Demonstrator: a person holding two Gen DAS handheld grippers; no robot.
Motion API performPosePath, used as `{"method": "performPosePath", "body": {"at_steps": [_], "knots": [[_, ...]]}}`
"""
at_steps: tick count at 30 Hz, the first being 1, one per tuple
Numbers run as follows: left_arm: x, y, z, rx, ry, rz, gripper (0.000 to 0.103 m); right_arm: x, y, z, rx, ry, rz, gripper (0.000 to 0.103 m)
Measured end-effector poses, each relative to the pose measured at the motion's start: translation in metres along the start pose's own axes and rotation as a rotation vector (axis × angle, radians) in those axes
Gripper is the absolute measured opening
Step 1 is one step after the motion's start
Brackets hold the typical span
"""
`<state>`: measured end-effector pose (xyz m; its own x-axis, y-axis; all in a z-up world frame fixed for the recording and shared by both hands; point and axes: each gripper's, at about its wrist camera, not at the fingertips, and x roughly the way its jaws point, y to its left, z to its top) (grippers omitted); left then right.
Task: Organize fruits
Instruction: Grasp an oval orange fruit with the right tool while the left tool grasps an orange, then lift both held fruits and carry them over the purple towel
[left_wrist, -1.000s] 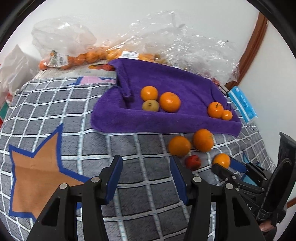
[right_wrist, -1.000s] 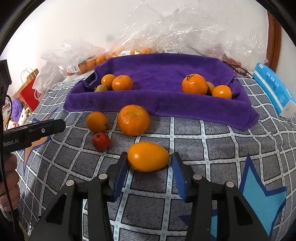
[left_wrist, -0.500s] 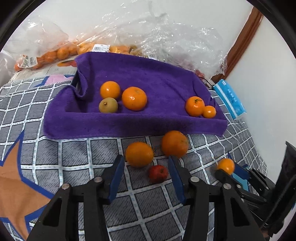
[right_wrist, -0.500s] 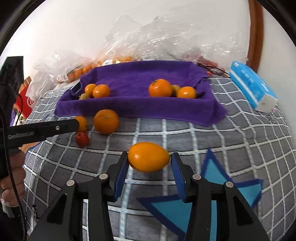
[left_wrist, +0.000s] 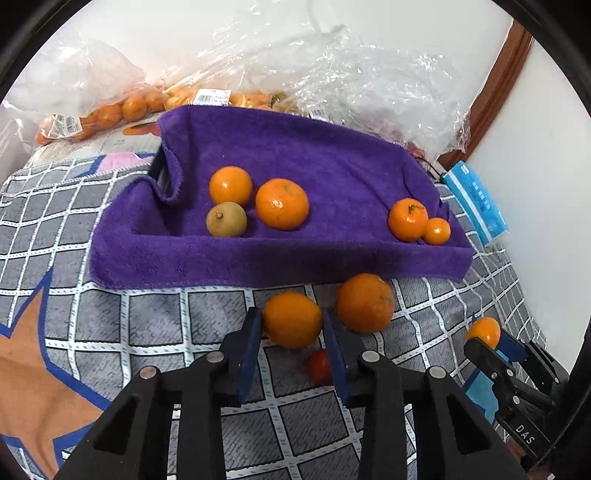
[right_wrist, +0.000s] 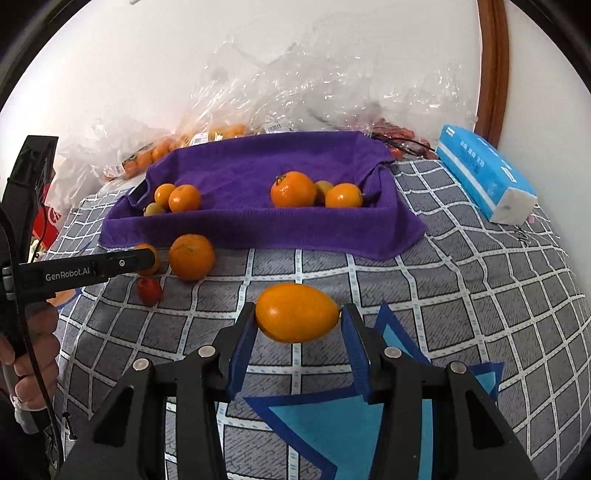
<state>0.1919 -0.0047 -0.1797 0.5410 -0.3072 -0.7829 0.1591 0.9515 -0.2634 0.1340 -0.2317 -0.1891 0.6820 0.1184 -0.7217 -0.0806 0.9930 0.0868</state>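
A purple towel-lined tray (left_wrist: 258, 258) holds several oranges and a yellow-green fruit (left_wrist: 226, 219). In front of it on the chequered cover lie a small orange (left_wrist: 291, 319), a bigger orange (left_wrist: 365, 303) and a small red fruit (left_wrist: 320, 365), half hidden by a finger. My left gripper (left_wrist: 293, 325) is closing; both pads touch the small orange's sides. My right gripper (right_wrist: 297, 314) is shut on an oval orange fruit (right_wrist: 297, 312), held end to end just above the cover. From the right wrist view, the left gripper (right_wrist: 147, 258) hides most of its orange.
Clear plastic bags (left_wrist: 332, 74) with more oranges are piled behind the tray against the wall. A blue tissue pack (right_wrist: 484, 173) lies right of the tray. A wooden frame (right_wrist: 491, 66) runs up the wall. A person's hand (right_wrist: 33, 350) grips the left tool.
My left gripper came forward to the loose fruit and its jaws narrowed round the small orange. My right gripper drew back from the tray with the oval fruit, slightly higher.
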Motion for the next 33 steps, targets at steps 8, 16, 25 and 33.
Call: {"method": "performPosePath", "body": {"at_steps": [8, 16, 25, 33], "knots": [[-0.029, 0.001, 0.005, 0.004, -0.077, 0.007, 0.032, -0.006, 0.005, 0.018, -0.008, -0.032, -0.012, 0.046], [-0.048, 0.006, 0.022, -0.011, -0.134, 0.017, 0.032, -0.009, 0.008, 0.045, -0.013, -0.064, -0.03, 0.046], [-0.058, 0.012, 0.046, -0.016, -0.194, 0.043, 0.032, -0.003, 0.007, 0.076, -0.002, -0.11, -0.003, 0.046], [-0.055, 0.027, 0.062, -0.045, -0.216, 0.072, 0.032, 0.008, -0.002, 0.102, 0.003, -0.142, -0.009, 0.046]]}}
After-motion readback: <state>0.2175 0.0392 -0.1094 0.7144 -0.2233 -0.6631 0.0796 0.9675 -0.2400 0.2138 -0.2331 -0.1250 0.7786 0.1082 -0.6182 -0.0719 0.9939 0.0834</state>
